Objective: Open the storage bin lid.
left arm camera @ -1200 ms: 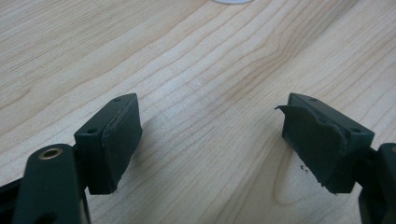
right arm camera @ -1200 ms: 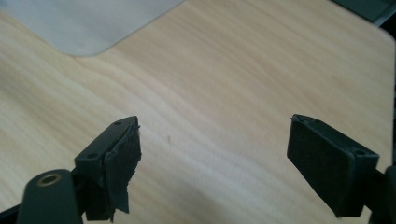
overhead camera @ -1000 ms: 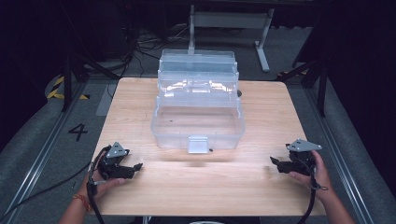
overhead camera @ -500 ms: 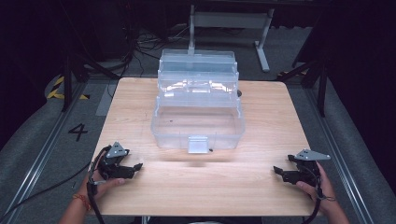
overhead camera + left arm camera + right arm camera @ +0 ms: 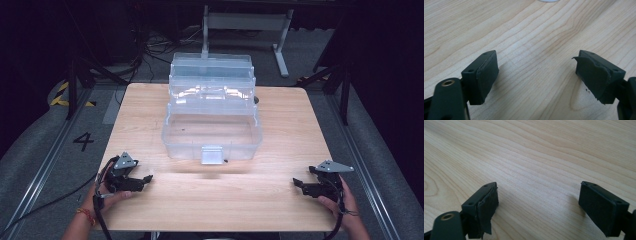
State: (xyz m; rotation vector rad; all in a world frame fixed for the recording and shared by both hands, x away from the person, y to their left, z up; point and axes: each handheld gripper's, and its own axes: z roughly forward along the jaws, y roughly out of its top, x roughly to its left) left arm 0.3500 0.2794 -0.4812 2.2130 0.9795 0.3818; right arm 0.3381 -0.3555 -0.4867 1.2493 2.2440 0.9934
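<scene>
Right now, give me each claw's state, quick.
Left claw: open, holding nothing, over the light wooden table.
Right claw: open, holding nothing.

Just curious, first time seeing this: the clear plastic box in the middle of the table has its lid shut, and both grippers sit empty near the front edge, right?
Not quite: the clear plastic box stands open, lid tipped back, as the high view shows. The left gripper and right gripper are indeed empty near the table's front edge.
</scene>
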